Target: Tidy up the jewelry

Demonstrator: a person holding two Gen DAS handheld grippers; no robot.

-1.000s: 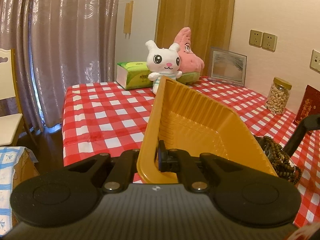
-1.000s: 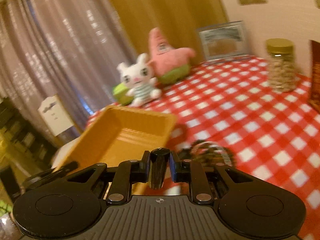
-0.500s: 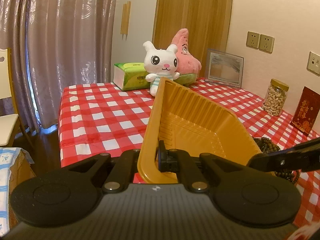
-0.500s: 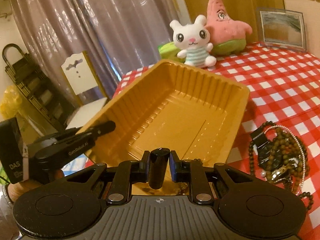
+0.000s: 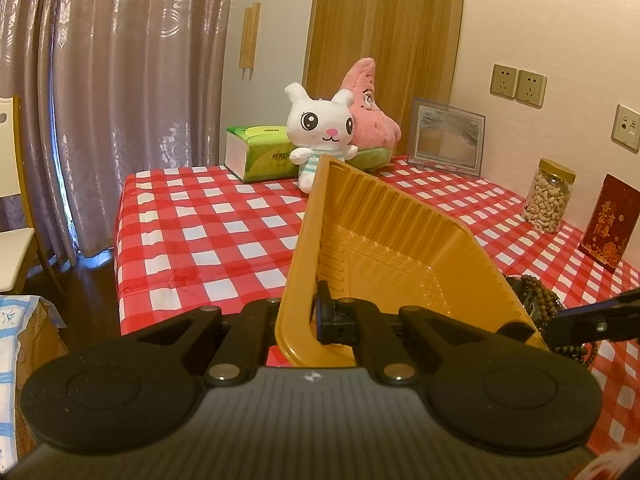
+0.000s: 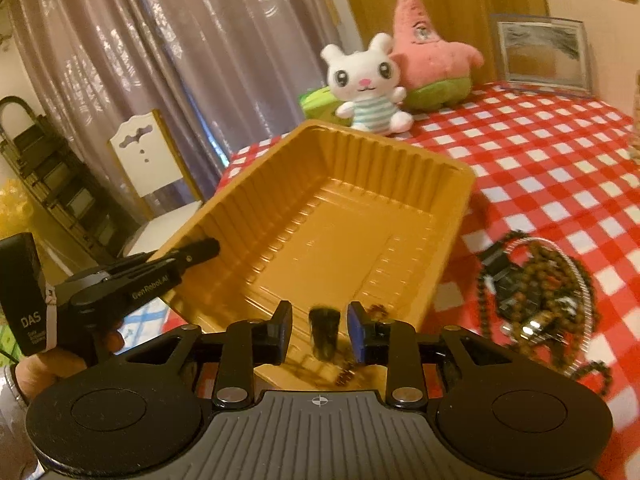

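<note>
A yellow plastic tray [image 5: 380, 248] is tilted up off the red checked tablecloth. My left gripper [image 5: 316, 312] is shut on its near rim, and in the right wrist view the left gripper [image 6: 192, 252] clamps the tray [image 6: 340, 220] from the left. My right gripper [image 6: 320, 330] hangs over the tray's near edge with its jaws opening. A small dark cylindrical piece [image 6: 325, 334], blurred, sits loose between them with a gap on each side. A few small beads [image 6: 346, 376] lie just below it. A pile of bead strings and a watch [image 6: 540, 296] lies right of the tray.
At the table's far side stand a white rabbit plush [image 5: 320, 132], a pink star plush [image 5: 372, 120], a green tissue box [image 5: 260, 152] and a photo frame [image 5: 448, 136]. A nut jar [image 5: 548, 196] and a red card [image 5: 608, 224] are at the right. A chair [image 6: 148, 160] stands left of the table.
My right gripper swung from the jewelry pile to above the tray's near edge. Its jaws, shut on the dark piece before, have parted. The left gripper and tray stayed still.
</note>
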